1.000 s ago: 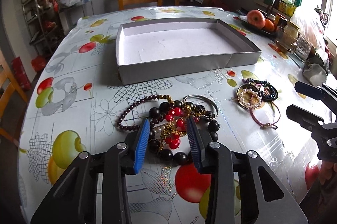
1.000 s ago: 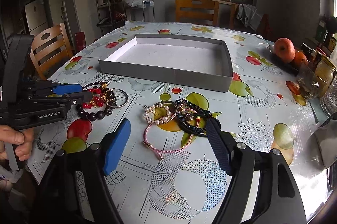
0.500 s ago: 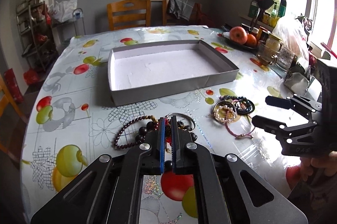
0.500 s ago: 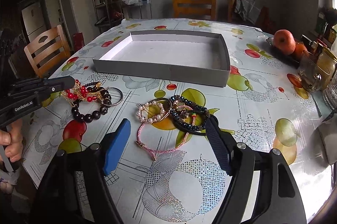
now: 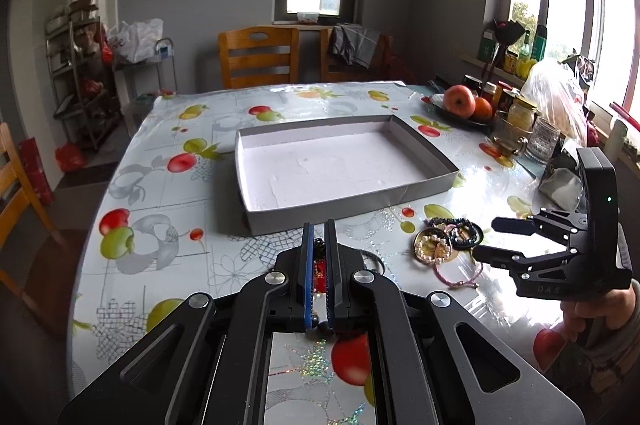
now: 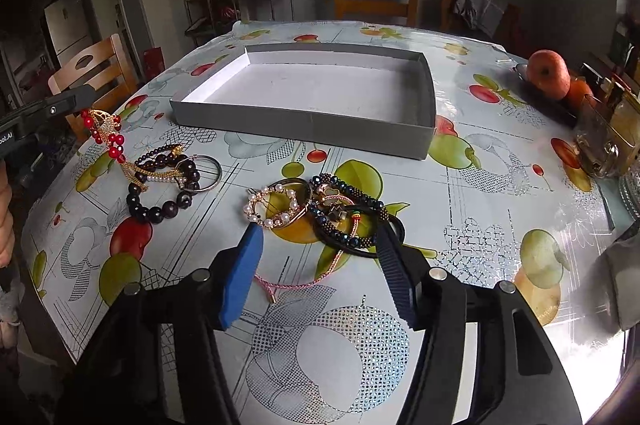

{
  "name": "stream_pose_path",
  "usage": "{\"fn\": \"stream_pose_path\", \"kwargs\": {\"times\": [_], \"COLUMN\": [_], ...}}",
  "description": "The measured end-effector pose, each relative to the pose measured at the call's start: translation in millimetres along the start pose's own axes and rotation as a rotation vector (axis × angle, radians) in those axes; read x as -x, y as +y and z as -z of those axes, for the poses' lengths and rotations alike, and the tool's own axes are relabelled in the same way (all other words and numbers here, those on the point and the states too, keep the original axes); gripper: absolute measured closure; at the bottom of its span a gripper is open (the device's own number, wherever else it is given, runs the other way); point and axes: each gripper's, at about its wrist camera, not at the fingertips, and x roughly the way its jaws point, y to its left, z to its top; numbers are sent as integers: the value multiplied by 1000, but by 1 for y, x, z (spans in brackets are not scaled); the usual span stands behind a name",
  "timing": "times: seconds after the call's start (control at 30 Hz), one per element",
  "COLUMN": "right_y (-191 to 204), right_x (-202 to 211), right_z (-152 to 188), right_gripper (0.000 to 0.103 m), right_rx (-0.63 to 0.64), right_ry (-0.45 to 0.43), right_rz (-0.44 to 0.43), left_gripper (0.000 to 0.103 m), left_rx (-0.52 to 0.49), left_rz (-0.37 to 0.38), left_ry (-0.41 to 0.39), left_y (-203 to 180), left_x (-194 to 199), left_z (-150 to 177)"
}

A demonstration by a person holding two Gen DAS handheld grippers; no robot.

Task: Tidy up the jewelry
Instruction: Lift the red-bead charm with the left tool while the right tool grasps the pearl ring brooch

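Note:
My left gripper (image 5: 319,237) is shut on a red-and-gold bead bracelet (image 6: 105,135) and holds it lifted above the table; its lower end still trails into a pile of dark bead bracelets and a metal ring (image 6: 170,181). In the left wrist view the bracelet (image 5: 320,271) shows between the pads. My right gripper (image 6: 320,257) is open and empty, low over a second pile: a pearl bracelet (image 6: 274,205), dark beaded bands (image 6: 348,221) and a pink cord (image 6: 304,279). An empty grey tray (image 6: 304,129) lies behind both piles.
A dish with an apple and orange (image 6: 552,77), glass jars (image 6: 604,141) and a plastic bag (image 5: 556,101) crowd the table's right edge. Wooden chairs (image 5: 258,57) stand at the far side and at the left (image 6: 96,77). The tablecloth is glossy with fruit prints.
My left gripper closed on the red-and-gold bracelet and rose with it, pulling it up out of the dark bead pile. My right gripper moved slightly forward over the second pile, still open.

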Motion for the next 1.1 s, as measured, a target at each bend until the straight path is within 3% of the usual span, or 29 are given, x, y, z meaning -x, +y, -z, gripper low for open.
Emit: {"fn": "stream_pose_path", "kwargs": {"times": [0.43, 0.67, 1.1], "right_y": [25, 31, 31], "right_x": [-33, -37, -51], "right_z": [-12, -15, -23], "right_gripper": [45, 59, 59], "right_rx": [82, 102, 146], "right_ry": [61, 66, 75], "right_rz": [-31, -80, -8], "left_gripper": [97, 97, 97], "left_rx": [53, 71, 97], "left_rz": [-11, 6, -4], "left_ry": [49, 71, 101], "left_y": [24, 25, 37], "left_x": [-11, -19, -21], "left_z": [20, 30, 46]}}
